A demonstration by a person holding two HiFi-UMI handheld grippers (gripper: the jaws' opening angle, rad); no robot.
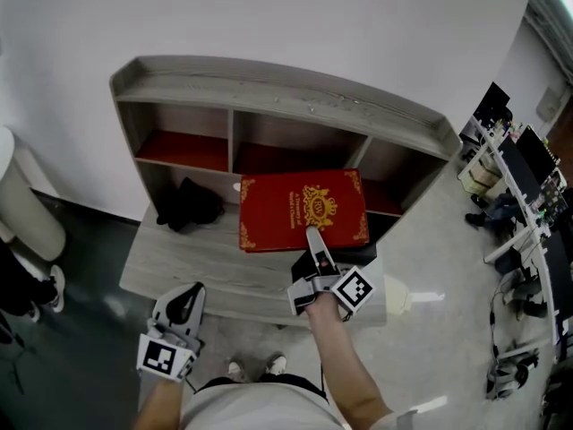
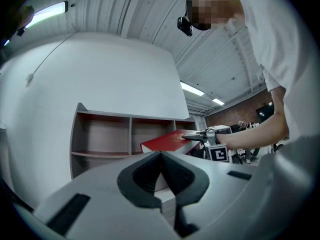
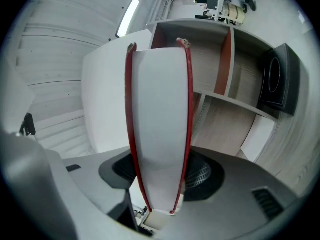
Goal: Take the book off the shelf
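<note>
Squarely in R claw (image 3: 159, 171): red book (image 3: 160, 109), gripped.

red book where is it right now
In the head view the red book is centre frame, cover up, clamped in the right tool, just in front of the middle compartments of the shelf and right of a black object.

shelf (image 1: 269, 83) standing behind bench (image 1: 192, 258) | book (image 1: 300, 206) lying over bench, before middle and right compartments | right tongs (image 1: 315, 238) gripping its near edge | bundle (image 1: 188, 204) lying left of book | left tongs (image 1: 185, 305) hanging at near-left edge, apart
</note>
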